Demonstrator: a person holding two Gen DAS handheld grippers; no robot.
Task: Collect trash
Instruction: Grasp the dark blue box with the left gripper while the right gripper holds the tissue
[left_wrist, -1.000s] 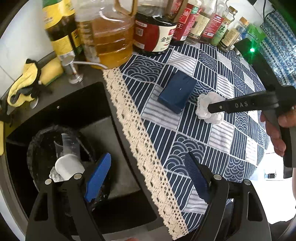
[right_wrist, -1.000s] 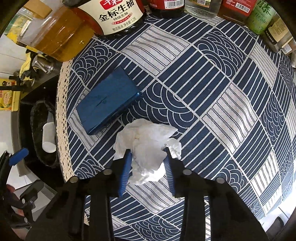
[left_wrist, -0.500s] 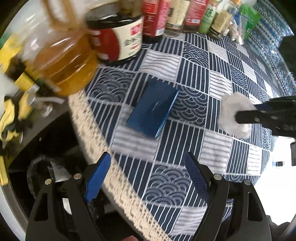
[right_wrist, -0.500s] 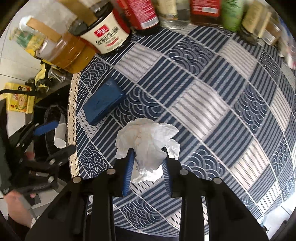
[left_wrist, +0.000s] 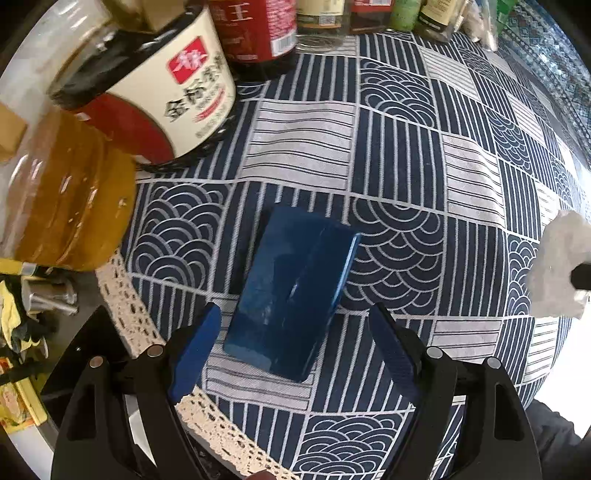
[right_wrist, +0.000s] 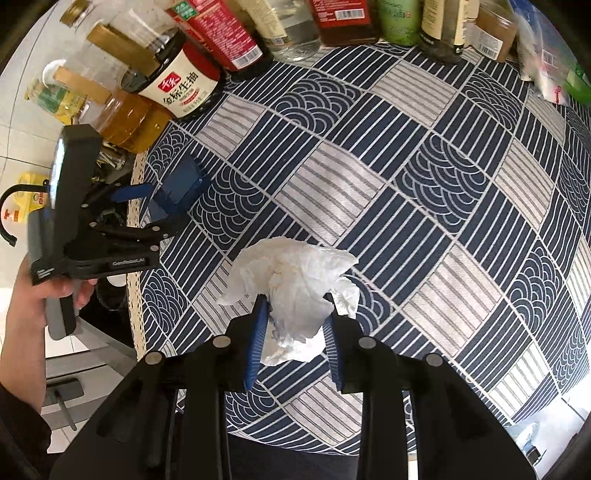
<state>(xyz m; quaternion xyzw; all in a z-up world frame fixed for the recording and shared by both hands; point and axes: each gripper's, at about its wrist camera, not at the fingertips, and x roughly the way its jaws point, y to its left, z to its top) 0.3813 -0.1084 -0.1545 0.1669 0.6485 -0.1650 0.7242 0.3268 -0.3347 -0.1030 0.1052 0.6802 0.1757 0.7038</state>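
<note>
Left wrist view: the left claw (left_wrist: 293, 345) is spread wide, its blue fingers (left_wrist: 194, 352) flanking the near end of a dark blue box (left_wrist: 291, 291) without touching it. The box lies flat on the patterned navy-and-white cloth (left_wrist: 406, 177) that covers the bench, its long axis running from 7 to 1 o'clock. At 10 o'clock stand a soy sauce jug (left_wrist: 162, 96) and an amber oil bottle (left_wrist: 62, 192), with more bottles lined up along 12 o'clock. A lace trim (left_wrist: 129, 299) marks the cloth's edge at 8 o'clock. The crumpled white tissue (left_wrist: 559, 269) shows at 3 o'clock.

Right wrist view: the right claw (right_wrist: 293, 332) pinches that tissue (right_wrist: 295, 291) between its blue pads, holding it over the cloth (right_wrist: 424, 184); whether it is clear of the fabric, I cannot tell. At 9 o'clock the person's left hand (right_wrist: 40, 299) grips the other claw (right_wrist: 147, 210), which straddles the blue box (right_wrist: 181, 186) near the bench edge.
</note>
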